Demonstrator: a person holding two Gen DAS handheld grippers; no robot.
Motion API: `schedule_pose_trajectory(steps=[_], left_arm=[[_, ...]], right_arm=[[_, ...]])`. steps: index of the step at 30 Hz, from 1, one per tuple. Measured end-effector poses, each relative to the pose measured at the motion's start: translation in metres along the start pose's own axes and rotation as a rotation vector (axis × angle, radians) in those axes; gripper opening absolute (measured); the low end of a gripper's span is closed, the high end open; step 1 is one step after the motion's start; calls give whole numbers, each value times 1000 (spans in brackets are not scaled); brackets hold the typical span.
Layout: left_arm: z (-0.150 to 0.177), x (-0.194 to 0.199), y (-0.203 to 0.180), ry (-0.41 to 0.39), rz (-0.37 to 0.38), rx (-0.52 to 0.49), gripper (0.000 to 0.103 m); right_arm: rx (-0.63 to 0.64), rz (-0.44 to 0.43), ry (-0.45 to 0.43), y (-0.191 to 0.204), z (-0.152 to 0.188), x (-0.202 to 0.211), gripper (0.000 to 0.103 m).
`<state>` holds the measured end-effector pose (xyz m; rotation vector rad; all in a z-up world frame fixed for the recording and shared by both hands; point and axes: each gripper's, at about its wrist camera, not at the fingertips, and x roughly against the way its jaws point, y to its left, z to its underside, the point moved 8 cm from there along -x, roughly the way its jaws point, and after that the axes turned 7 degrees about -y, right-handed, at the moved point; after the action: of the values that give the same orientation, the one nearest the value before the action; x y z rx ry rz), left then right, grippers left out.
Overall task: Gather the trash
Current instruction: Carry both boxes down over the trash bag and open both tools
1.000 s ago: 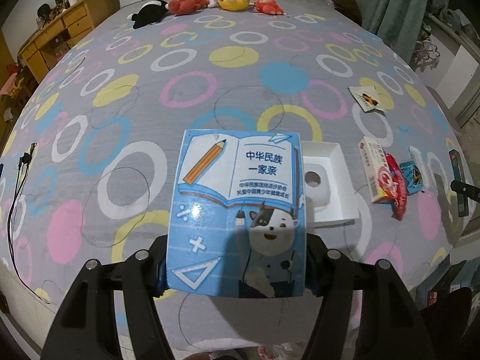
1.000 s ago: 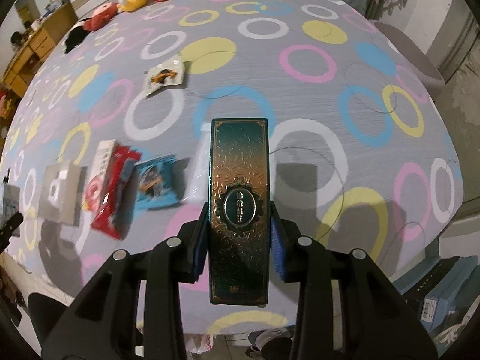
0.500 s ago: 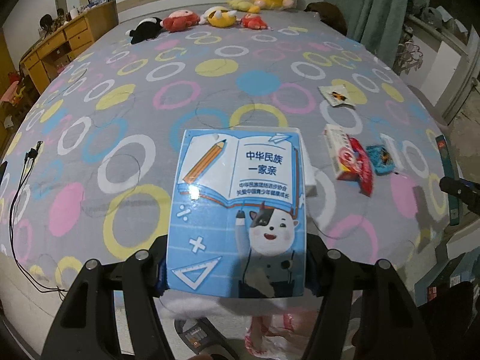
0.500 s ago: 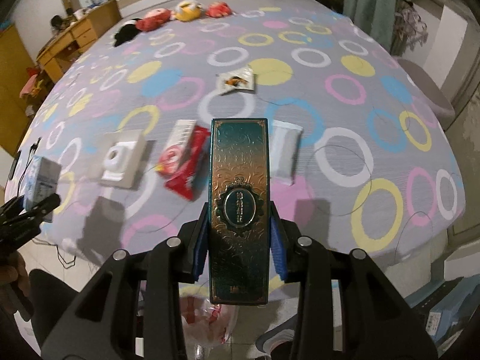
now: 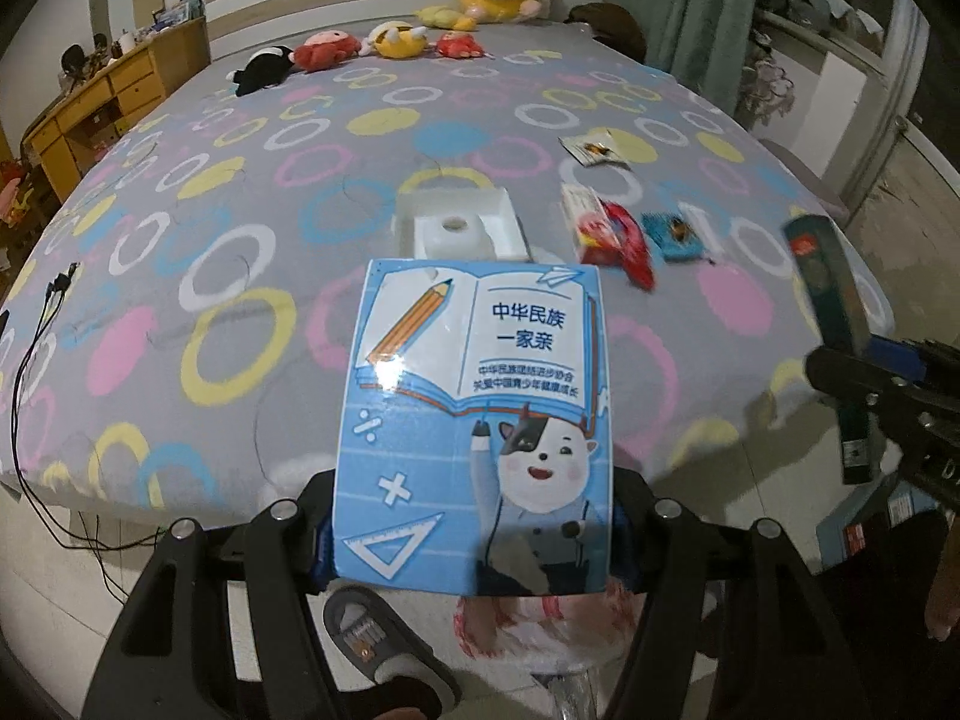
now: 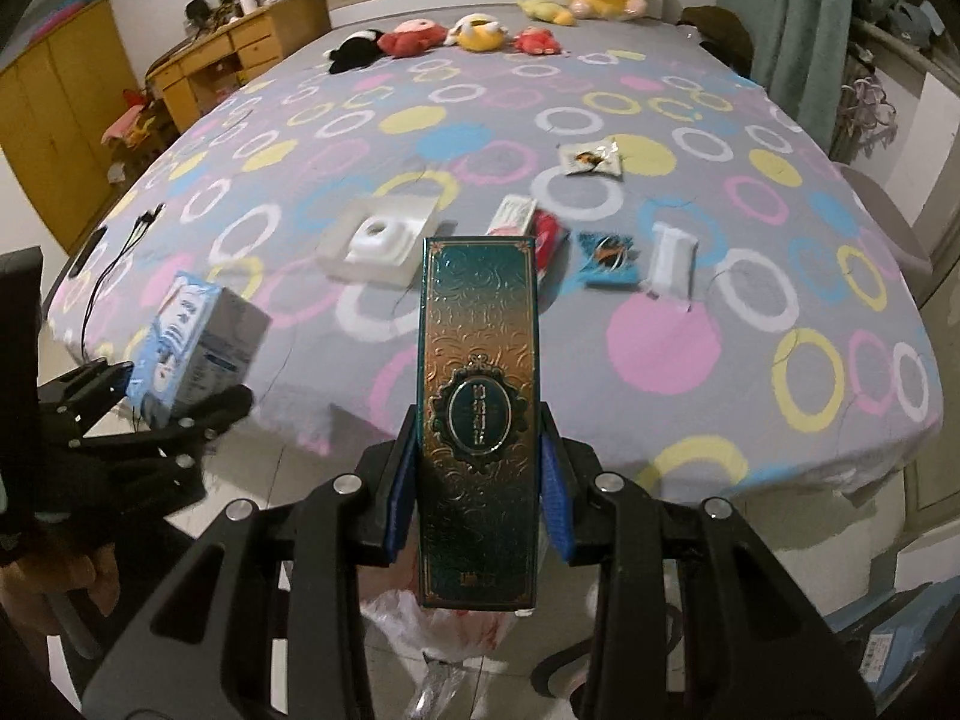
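My left gripper is shut on a light blue cartoon box, held over the floor just off the bed's near edge; the same box shows at the left of the right wrist view. My right gripper is shut on a long dark green embossed box, also seen at the right edge of the left wrist view. Below both grippers a thin plastic bag with red print lies on the floor. On the bed remain a white foam tray, a red and white packet, a blue wrapper, a white packet and a small sachet.
Plush toys line the bed's far end. Black cables hang over the bed's left edge. A grey slipper lies on the tiled floor beside the bag. Wooden drawers stand at the back left, curtains at the right.
Both grippers pulled back from over the bed to beyond its near edge, each keeping its box. The floor, slipper and plastic bag came into view below them.
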<state>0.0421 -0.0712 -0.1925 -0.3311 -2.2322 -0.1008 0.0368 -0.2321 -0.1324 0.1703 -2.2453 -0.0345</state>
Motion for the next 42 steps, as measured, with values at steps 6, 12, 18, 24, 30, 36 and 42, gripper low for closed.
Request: schedule_pose_trajectory(steps=[6,12,18,24,30,36,42], left_arm=[[45,3,-14,59,28,-17,64],[81,-7,-22,117,44,-35,64],[114,-25,-28,187,69,-58,64],[151,-53,-32,265,79,-100,64],[179,-88,-30,334,78,-107,64],[202,-121,-34,382,120,-119,64],[223,-148,-31,431,137,-114,64]], right_arm=[[10,-31,44,25,38,4,35],[21,-30,80,35,68,1,35],[13,-40,127,39,93,-11,35],[-7,-37,227,36,134,-44,35],[-59,-50,333,33,169,-82,35],[-50,-19,396,34,192,-124,35],[-96,-8,449,35,215,-164,35]])
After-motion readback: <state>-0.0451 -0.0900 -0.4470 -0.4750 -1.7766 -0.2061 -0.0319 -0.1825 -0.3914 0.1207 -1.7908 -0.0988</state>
